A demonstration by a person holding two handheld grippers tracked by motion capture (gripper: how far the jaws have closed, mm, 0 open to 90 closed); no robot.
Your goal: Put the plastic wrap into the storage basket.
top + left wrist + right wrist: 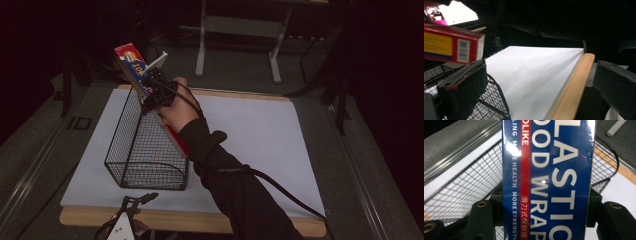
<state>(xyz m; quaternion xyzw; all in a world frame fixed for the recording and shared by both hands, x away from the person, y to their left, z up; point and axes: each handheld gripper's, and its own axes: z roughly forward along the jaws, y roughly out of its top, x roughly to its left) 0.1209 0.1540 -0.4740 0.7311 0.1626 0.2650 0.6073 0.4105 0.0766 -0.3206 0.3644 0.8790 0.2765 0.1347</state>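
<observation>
The long blue-and-red plastic-wrap box [140, 75] is clamped in the right claw [156, 92], tilted over the black wire basket [145, 150] on the white tabletop [250, 135], and should be lowered slowly inside, while the left claw [134, 202] is held apart

On the blue face of the plastic wrap box [549, 180] you can read large white letters "LASTIC" and "OOD WRAP", cut off at the edges. Its red stripe carries "OLIKE" and Chinese characters; beside it, small white "MORE HEALTH MORE STRENGTH". In the left gripper view the box's end shows a QR code [463, 48].
</observation>
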